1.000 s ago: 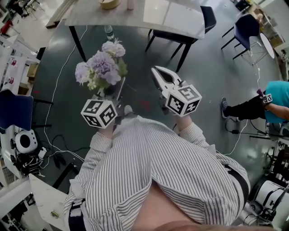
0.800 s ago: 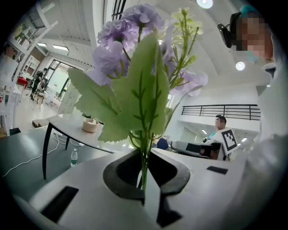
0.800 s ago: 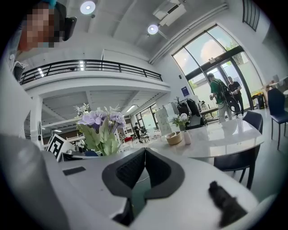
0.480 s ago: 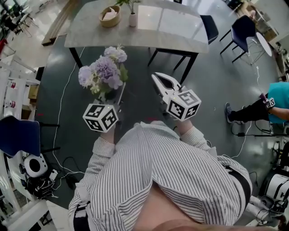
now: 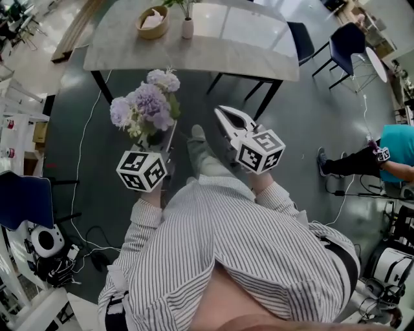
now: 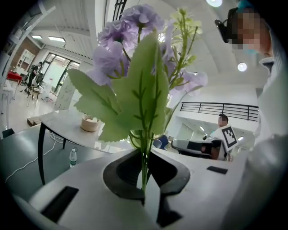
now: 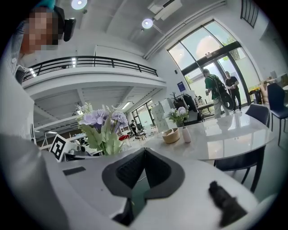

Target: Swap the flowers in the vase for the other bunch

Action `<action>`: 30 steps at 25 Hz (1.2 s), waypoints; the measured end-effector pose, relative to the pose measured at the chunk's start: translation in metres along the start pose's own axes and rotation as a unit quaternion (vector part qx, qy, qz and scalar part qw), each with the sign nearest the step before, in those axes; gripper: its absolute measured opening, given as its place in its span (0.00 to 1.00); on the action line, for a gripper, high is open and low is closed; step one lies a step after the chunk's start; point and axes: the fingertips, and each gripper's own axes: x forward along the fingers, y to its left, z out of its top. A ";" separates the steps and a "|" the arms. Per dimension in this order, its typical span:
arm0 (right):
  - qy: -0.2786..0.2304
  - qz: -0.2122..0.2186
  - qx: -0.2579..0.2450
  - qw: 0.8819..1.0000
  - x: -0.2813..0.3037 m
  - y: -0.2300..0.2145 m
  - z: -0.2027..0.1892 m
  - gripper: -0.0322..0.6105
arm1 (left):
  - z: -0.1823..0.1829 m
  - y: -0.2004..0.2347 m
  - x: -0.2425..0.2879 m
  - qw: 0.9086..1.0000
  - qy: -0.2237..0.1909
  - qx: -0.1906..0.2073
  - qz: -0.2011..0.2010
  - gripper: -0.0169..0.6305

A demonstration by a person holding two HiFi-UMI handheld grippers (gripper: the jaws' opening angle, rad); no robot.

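My left gripper [image 5: 168, 134] [image 6: 145, 186] is shut on the green stems of a bunch of pale purple flowers [image 5: 145, 105] [image 6: 135, 67], held upright in front of me. The same bunch [image 7: 101, 123] shows at the left of the right gripper view. My right gripper [image 5: 220, 111] [image 7: 144, 152] is shut with nothing in it, and points at the table [image 5: 246, 45]. A small white vase [image 5: 187, 27] [image 7: 186, 134] with flowers in it [image 7: 178, 114] stands on the table's far side, beside a wooden bowl [image 5: 153, 19] [image 7: 171, 134].
Dark chairs [image 5: 352, 42] stand behind and to the right of the table. A person in a teal top [image 5: 388, 152] sits on the floor at the right. A water bottle [image 6: 73, 157] stands under the table; cables [image 5: 81, 139] run along the floor at the left.
Both grippers and the purple bunch have come closer to the table, which now fills more of the top of the view. A foot now shows between the grippers.
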 end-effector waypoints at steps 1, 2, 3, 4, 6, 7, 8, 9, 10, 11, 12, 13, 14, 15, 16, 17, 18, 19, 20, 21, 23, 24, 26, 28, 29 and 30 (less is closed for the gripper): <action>-0.001 0.001 0.000 1.000 0.005 -0.005 0.002 0.07 | 0.002 0.003 0.006 1.000 0.001 0.002 0.001 0.10; -0.001 0.001 0.001 1.000 0.012 -0.011 0.005 0.07 | 0.005 0.006 0.012 1.000 0.001 0.004 0.002 0.10; 0.000 0.001 0.001 1.000 0.020 -0.017 0.009 0.07 | 0.009 0.011 0.019 1.000 0.002 0.006 0.003 0.10; 0.004 -0.001 0.002 1.000 0.028 -0.023 0.011 0.07 | 0.013 0.015 0.025 1.000 0.003 0.007 0.004 0.10; 0.013 -0.005 0.007 1.000 0.045 -0.035 0.015 0.07 | 0.019 0.025 0.036 1.000 0.007 0.008 0.007 0.10; 0.015 -0.004 0.009 1.000 0.054 -0.042 0.018 0.07 | 0.023 0.030 0.043 1.000 0.008 0.009 0.010 0.10; 0.015 -0.002 0.011 1.000 0.063 -0.049 0.021 0.07 | 0.026 0.036 0.050 1.000 0.009 0.010 0.012 0.10; 0.013 0.002 0.013 1.000 0.072 -0.056 0.026 0.07 | 0.029 0.041 0.058 1.000 0.010 0.010 0.015 0.10; 0.011 0.007 0.014 1.000 0.081 -0.063 0.030 0.07 | 0.033 0.048 0.066 1.000 0.011 0.010 0.018 0.10; 0.010 0.012 0.014 1.000 0.090 -0.070 0.035 0.07 | 0.037 0.054 0.075 1.000 0.011 0.009 0.021 0.10; 0.009 0.016 0.014 1.000 0.099 -0.077 0.040 0.08 | 0.041 0.060 0.084 1.000 0.011 0.008 0.024 0.10; 0.008 0.019 0.014 1.000 0.108 -0.083 0.046 0.08 | 0.045 0.066 0.092 1.000 0.011 0.006 0.026 0.10; 0.008 0.021 0.014 1.000 0.117 -0.089 0.052 0.08 | 0.050 0.071 0.101 1.000 0.011 0.004 0.028 0.10; 0.008 0.024 0.013 1.000 0.125 -0.095 0.059 0.08 | 0.055 0.076 0.110 0.999 0.011 0.002 0.030 0.10; 0.008 0.027 0.011 1.000 0.133 -0.101 0.065 0.08 | 0.061 0.080 0.119 0.999 0.012 0.001 0.032 0.10; 0.009 0.030 0.010 0.999 0.140 -0.108 0.071 0.08 | 0.066 0.084 0.128 0.999 0.013 0.001 0.033 0.10; 0.010 0.033 0.010 0.999 0.147 -0.115 0.077 0.08 | 0.071 0.088 0.138 0.999 0.014 0.001 0.033 0.10; 0.011 0.036 0.011 0.999 0.154 -0.122 0.082 0.08 | 0.075 0.092 0.147 0.999 0.015 0.001 0.034 0.10; 0.011 0.037 0.011 0.999 0.161 -0.130 0.088 0.08 | 0.080 0.096 0.156 0.999 0.016 0.002 0.036 0.10; 0.012 0.038 0.011 0.999 0.168 -0.138 0.093 0.08 | 0.085 0.100 0.165 0.999 0.016 0.001 0.039 0.10; 0.013 0.041 0.011 0.999 0.182 -0.152 0.104 0.08 | 0.096 0.111 0.179 0.999 0.010 0.000 0.049 0.10; 0.014 0.045 0.010 0.999 0.190 -0.157 0.108 0.08 | 0.101 0.116 0.185 0.998 0.006 0.000 0.055 0.10; 0.016 0.054 0.005 0.998 0.204 -0.167 0.116 0.08 | 0.111 0.127 0.199 0.998 -0.001 -0.002 0.063 0.10; 0.019 0.062 0.000 0.998 0.217 -0.178 0.123 0.08 | 0.118 0.134 0.213 0.998 -0.006 -0.005 0.065 0.10; 0.020 0.066 -0.003 0.998 0.222 -0.182 0.127 0.08 | 0.121 0.137 0.220 0.998 -0.007 -0.005 0.066 0.10; 0.021 0.069 -0.005 0.997 0.227 -0.187 0.131 0.08 | 0.124 0.140 0.227 0.998 -0.009 -0.004 0.068 0.10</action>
